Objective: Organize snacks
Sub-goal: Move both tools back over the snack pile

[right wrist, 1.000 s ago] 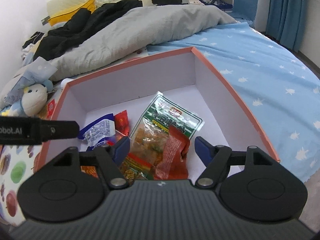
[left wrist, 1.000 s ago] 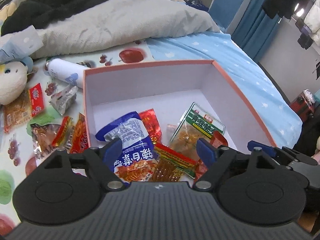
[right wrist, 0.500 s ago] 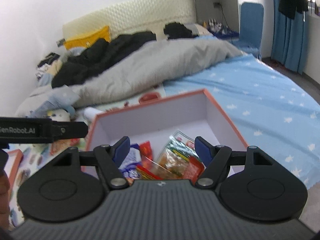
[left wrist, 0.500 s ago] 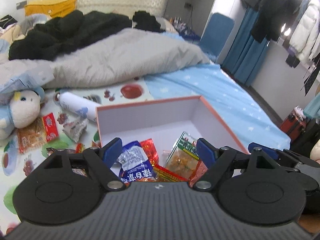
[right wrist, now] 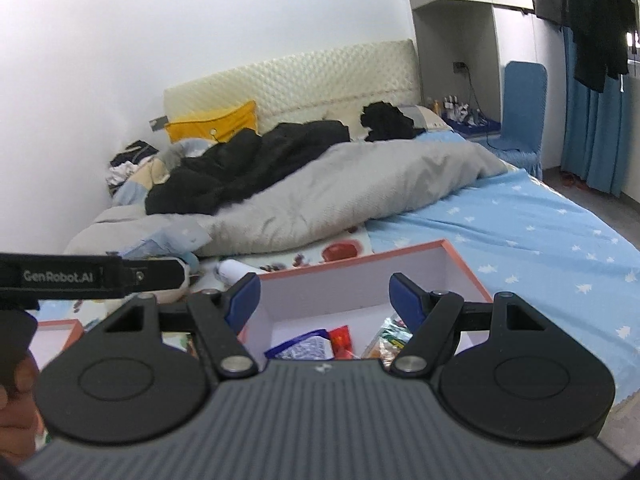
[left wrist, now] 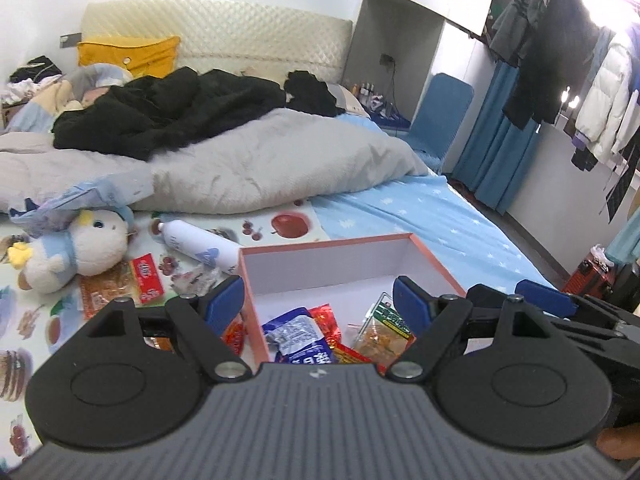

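A pink-rimmed white box sits on the bed with several snack packets inside: a blue-and-white one, a red one and a green-topped clear one. My left gripper hangs open above the box's near edge, nothing between its blue fingers. My right gripper is open and empty too, above the same box. Loose packets lie left of the box: an orange-and-red one and a silvery one.
A white bottle, a plush toy and a fruit-print mat lie left of and behind the box. Grey duvet and black clothes fill the bed's far half. A second box's corner shows at left.
Both grippers have risen and tilted up, pulling back from the box, which now sits low and small in both views. Their openings stay the same. The snacks have not moved.
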A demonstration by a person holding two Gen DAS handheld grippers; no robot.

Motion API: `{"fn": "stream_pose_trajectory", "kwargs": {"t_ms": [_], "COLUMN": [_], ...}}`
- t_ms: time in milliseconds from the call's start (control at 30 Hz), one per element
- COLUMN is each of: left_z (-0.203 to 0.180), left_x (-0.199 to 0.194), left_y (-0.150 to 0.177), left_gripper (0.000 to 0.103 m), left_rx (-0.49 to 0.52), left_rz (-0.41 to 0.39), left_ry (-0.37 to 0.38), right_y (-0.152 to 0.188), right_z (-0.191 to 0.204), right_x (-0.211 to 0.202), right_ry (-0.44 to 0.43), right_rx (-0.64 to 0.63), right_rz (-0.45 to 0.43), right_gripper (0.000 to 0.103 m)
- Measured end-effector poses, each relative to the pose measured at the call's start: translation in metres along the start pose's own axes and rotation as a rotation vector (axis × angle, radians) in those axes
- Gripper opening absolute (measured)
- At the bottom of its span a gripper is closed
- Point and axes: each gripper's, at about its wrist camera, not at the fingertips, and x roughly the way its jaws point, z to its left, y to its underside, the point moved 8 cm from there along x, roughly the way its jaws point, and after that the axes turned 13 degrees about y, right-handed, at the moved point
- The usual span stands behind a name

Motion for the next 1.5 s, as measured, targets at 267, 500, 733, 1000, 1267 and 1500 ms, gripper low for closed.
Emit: {"fn": "stream_pose_trajectory", "kwargs": {"t_ms": [267, 500, 733, 1000, 1267, 1500], "left_z": [0.007, 0.025, 0.051, 0.079, 0.104, 0.128], "left_x": [-0.040, -0.069, -0.086, -0.099, -0.105, -0.110], "left_y": [0.017, 0.036, 0.056, 0.081, 0.112, 0.136], "left_gripper": [0.091, 0.101, 0.103, 0.103, 0.103, 0.103], "left_rx": [0.061, 0.041, 0.007, -0.012, -0.055, -0.134], "left_rz": [-0.018, -0.034, -0.036, -0.028, 0.001, -0.001], "left_ry": [-0.052, -0.091, -0.165, -0.218, -0.235, -0.224], "right_y": [0.016, 0.037, 0.058, 0.085, 0.103, 0.108], "right_z": [0.028, 0.052, 0.073, 0.096, 0.116, 0.127], "right_x": [-0.023, -0.032, -0.038, -0.046, -0.051, -0.050], "right_ry": [-0.042, -0.072, -0.080, -0.088, -0.134, -0.161], "right_rx": [0.012, -0.023, -0.021, -0.035, -0.098, -0.118], "right_rz": [-0.008, 0.017, 0.040, 0.043, 0.046, 0.086], "right_gripper": [0.073, 0.073, 0.073, 0.073, 0.073, 0.073]}}
